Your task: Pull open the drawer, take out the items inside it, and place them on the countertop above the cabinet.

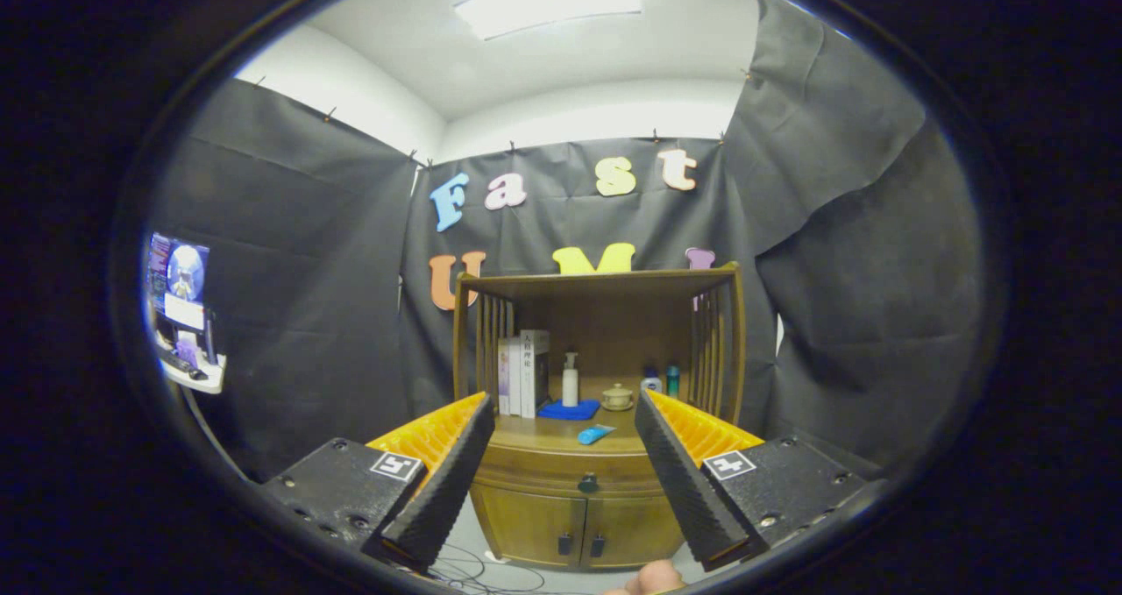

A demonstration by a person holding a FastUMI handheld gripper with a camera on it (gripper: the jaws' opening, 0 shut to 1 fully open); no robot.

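A two-finger gripper (pixel 561 420) is held level, well back from a wooden cabinet (pixel 596 455) and pointing straight at it. Its two black ribbed fingers (pixel 447 481), backed with orange plastic, stand wide apart with nothing between them, and the cabinet's front shows in the gap. Each finger base carries a small square black-and-white marker. A fingertip of the person's hand (pixel 653 577) shows low down between the two finger bases.

The cabinet stands against the black cloth wall. The drawer (pixel 565 474), a curved band just under the cabinet's countertop, is closed; its small dark knob (pixel 587 484) sits at the middle of the drawer front, beyond the fingers and apart from them. Below the drawer are two closed doors with dark pulls (pixel 580 544) side by side.

On the cabinet's countertop (pixel 543 435) a blue tube (pixel 595 435) lies near the front edge. Behind it is a blue cloth (pixel 569 410) with a white pump bottle (pixel 571 379) standing upright at its back. To the left of the bottle, upright books (pixel 523 372) lean against the cabinet's slatted side. To the right of the bottle sits a small lidded pot (pixel 617 396), then two small bottles (pixel 661 379) near the other slatted side. A shelf top roofs the cabinet.

Far to the left of the cabinet, a lit monitor (pixel 180 279) sits on a white desk.
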